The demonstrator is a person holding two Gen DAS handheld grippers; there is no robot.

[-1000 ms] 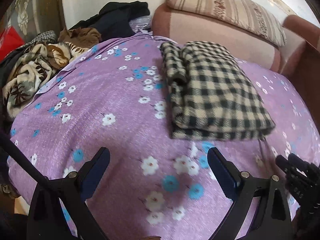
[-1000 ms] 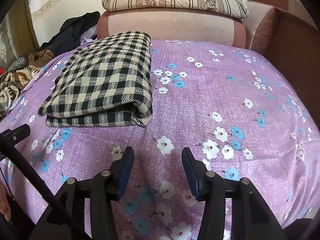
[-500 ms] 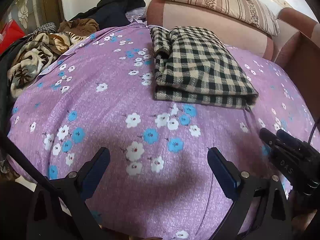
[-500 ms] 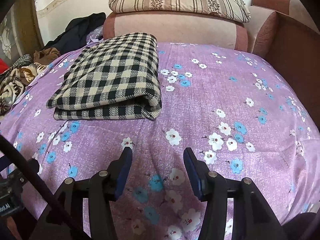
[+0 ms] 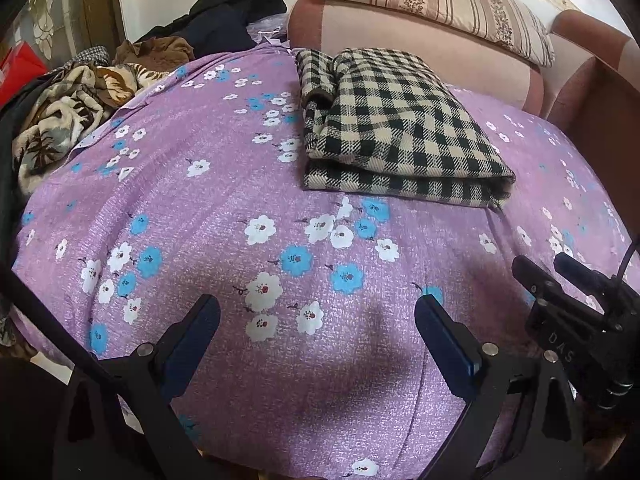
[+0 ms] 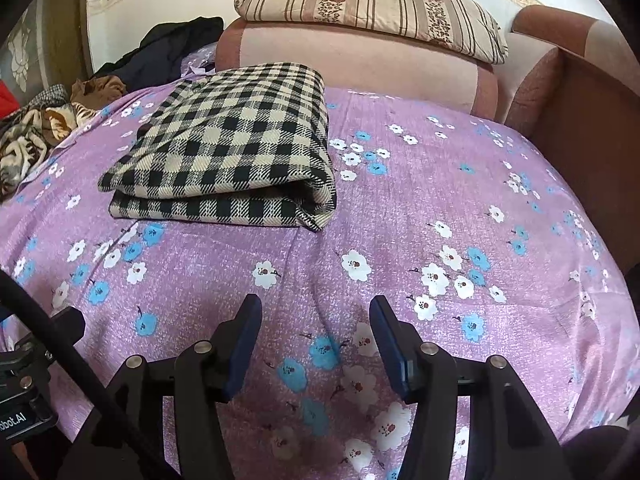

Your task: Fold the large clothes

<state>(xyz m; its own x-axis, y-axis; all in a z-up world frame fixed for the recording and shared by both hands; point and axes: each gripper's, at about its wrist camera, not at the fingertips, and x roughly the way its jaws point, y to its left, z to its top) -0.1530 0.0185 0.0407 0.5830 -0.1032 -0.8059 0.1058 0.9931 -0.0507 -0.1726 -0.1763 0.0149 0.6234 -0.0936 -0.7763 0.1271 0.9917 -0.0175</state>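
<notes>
**Both grippers empty, folded checked garment lying ahead on the bed**

Left gripper (image 5: pixel 318 322) sits at the bottom of its frame with its jaws spread wide and nothing between them, hovering over the purple flowered bedsheet (image 5: pixel 200 208). Right gripper (image 6: pixel 316 320) is likewise parted, somewhat less widely, and empty at the bottom of its own view, with a low crease in the sheet running up between its fingers.

Farther up, in the centre of the left view and the upper-left middle of the right view, lies the checked garment (image 5: pixel 392 132), folded into a thick rectangular stack of several layers and resting flat on the sheet, well apart from both grippers. It looks like a heavy woven fabric (wool-like, judging by the coarse twill): soft and limp, but bulky, so it should sag if lifted by one corner and its layers may slide apart. The rounded folded edge at the near right corner looks the firmest place to pinch; the open layered edges on the near side would be better taken all together, one gripper at each end.

Beyond it, a heap of unfolded clothes (image 5: pixel 68 108) fills the upper left, and a striped pillow (image 6: pixel 368 8) rests on the pink headboard (image 6: pixel 360 64) at the top.
</notes>
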